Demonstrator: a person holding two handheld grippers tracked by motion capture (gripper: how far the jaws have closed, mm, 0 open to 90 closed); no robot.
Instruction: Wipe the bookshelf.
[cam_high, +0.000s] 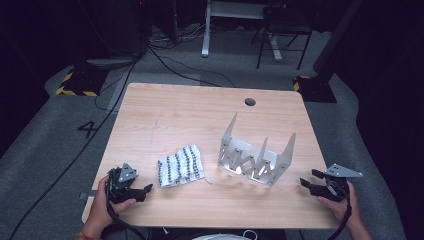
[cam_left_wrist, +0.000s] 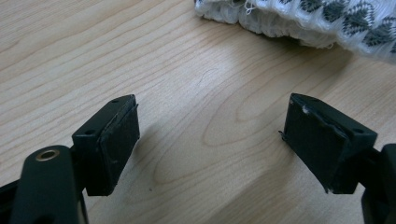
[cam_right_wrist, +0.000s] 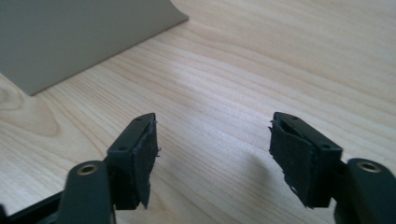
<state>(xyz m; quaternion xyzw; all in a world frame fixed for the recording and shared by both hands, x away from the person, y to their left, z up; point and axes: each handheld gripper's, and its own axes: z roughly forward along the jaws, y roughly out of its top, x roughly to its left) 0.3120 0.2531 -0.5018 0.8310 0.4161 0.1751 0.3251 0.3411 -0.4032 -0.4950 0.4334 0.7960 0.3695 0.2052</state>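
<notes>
Both grippers are low at the near table (cam_high: 200, 107) edge, nothing held. Left gripper (cam_high: 145, 189) sits in the lower left of the high view, jaws spread wide and empty; in the left gripper view its pads (cam_left_wrist: 114, 149) frame bare wood, with the cloth (cam_left_wrist: 308, 21) at the top right of that frame, apart from the jaws. Right gripper (cam_high: 306, 184) sits at the lower right, jaws also wide and empty; its own view shows pads (cam_right_wrist: 299, 156) over bare wood and a grey wall of the rack (cam_right_wrist: 70, 37) in the upper left.

In the high view the cloth (cam_high: 180, 166) lies bunched at centre-left, near the left gripper; the rack (cam_high: 255, 157) stands upright right of centre, just beside the cloth, not touching.

Likely step: pick up the cloth. To do it well, bring the left gripper in low along the table toward the cloth's near edge, keep the jaws wide until a fold sits fully between the pads, and pinch a thick bunch rather than a single loose layer. The right gripper should stay off the rack so it isn't knocked.
</notes>
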